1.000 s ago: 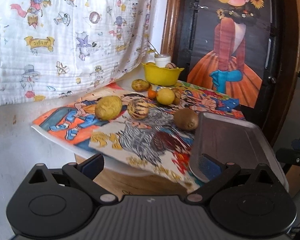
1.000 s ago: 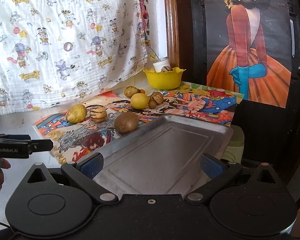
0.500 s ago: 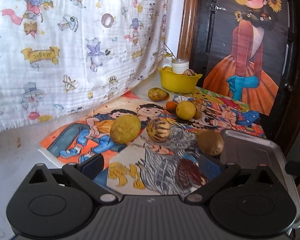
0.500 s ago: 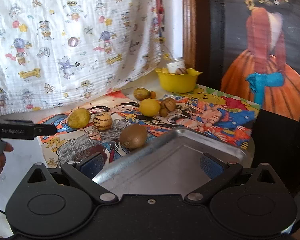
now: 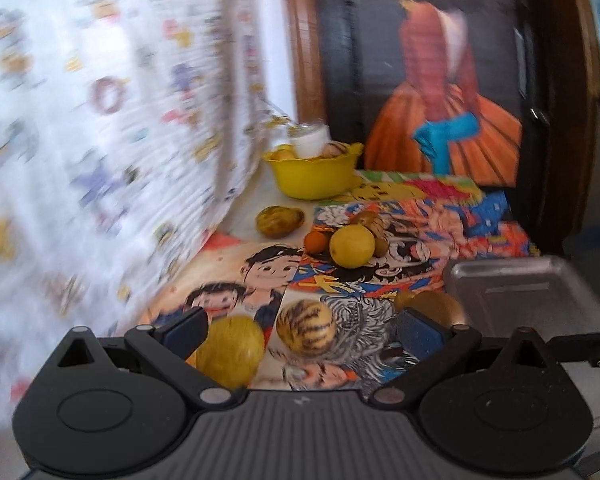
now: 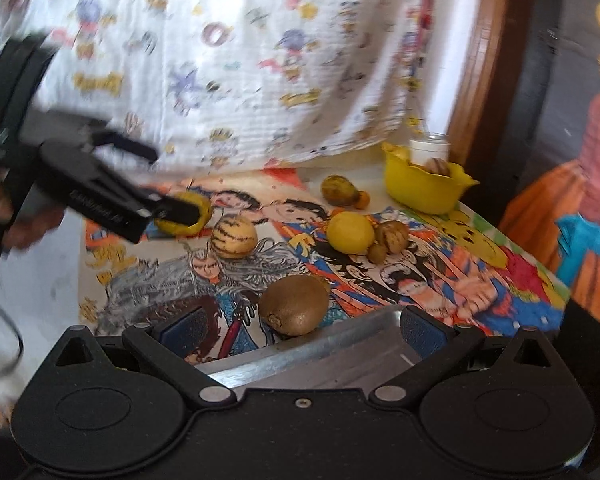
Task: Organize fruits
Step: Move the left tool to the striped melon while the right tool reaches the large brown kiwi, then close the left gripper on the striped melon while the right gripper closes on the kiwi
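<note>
Several fruits lie on a cartoon-print mat. My left gripper (image 5: 302, 328) is open, and a rough yellow-green fruit (image 5: 230, 352) sits between its fingers, close to the left one. In the right wrist view the left gripper (image 6: 168, 186) reaches in from the left, and this fruit (image 6: 202, 210) shows behind its near finger. A striped fruit (image 5: 306, 332) lies just right of it. My right gripper (image 6: 302, 328) is open above the metal tray (image 6: 320, 360), and the kiwi (image 6: 294, 306) lies between its fingertips at the tray's far edge.
Farther back lie a lemon (image 6: 350, 232), walnuts (image 6: 392, 236), a small orange (image 5: 316, 242) and a greenish fruit (image 5: 278, 220). A yellow bowl (image 5: 314, 176) holding items stands at the back by a white jar. A patterned cloth hangs on the left, and a dark painted door stands behind.
My left gripper has moved forward and down until the yellow-green fruit sits between its fingers. My right gripper has swung left toward the kiwi. Both views are motion-blurred.
</note>
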The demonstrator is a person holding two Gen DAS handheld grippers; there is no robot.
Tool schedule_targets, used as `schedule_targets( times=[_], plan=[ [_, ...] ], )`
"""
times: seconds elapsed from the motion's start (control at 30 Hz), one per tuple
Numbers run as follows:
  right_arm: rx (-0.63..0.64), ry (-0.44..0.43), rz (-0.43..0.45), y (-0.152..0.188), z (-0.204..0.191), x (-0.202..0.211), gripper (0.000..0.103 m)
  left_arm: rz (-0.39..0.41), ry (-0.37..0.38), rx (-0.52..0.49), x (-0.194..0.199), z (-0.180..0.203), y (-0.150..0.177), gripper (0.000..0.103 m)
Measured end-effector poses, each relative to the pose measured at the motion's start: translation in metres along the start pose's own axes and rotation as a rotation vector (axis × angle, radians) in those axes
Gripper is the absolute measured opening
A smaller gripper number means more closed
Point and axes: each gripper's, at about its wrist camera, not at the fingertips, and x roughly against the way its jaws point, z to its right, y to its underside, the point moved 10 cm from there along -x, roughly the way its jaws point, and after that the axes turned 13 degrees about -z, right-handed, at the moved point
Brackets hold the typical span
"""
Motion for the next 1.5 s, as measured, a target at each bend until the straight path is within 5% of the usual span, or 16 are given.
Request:
schedule_targets(
  times=[0.33,0.6,1.37,1.5],
  plan=[
    [0.111,-0.002,-0.063,-0.003,-0.004,-0.052,0.102,-0.084,-0.015,-0.294,-0.058,0.014,-0.011,0.102],
    [0.137,-0.028,-0.070,-0.009,-0.008,-0.078,0.092,-0.160,-0.026,-0.459,-0.087,0.025,-0.004,0.097],
    [0.058,-0.070,-0.096,-0.012,-0.005,-0.113,0.077,-0.282,-0.017,-0.479,-0.119,0.030,0.003,0.072],
    [0.041,-0.079,-0.098,-0.012,-0.005,-0.115,0.073,-0.288,-0.029,-0.473,-0.120,0.032,0.002,0.060]
  ],
)
